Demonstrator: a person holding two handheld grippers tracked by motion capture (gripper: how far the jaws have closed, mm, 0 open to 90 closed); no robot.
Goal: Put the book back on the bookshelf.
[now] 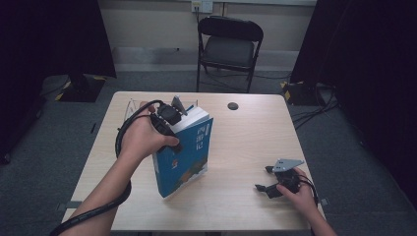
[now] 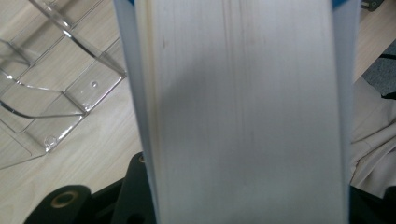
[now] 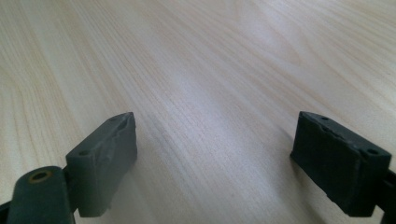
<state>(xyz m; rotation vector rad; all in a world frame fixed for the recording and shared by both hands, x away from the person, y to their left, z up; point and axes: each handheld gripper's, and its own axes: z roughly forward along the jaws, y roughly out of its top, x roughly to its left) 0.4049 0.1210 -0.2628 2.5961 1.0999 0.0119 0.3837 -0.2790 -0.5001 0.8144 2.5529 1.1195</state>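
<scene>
Blue book point(image 1: 189, 152) beside clear rack point(image 2: 51, 93)

Light wood-grain table point(image 1: 246, 147), rectangular, standing on grey carpet. Small dark round disc point(image 1: 233, 105) lies on the tabletop near the far edge, right of centre. Clear plastic stand point(image 2: 51, 88) sits on the table at the far left, with curved transparent walls and a flat base; the wood shows through it. Black folding chair point(image 1: 229, 46) stands beyond the table, facing it. Dark curtains hang at both sides. Cables point(image 1: 314, 110) trail across the floor at right.
</scene>
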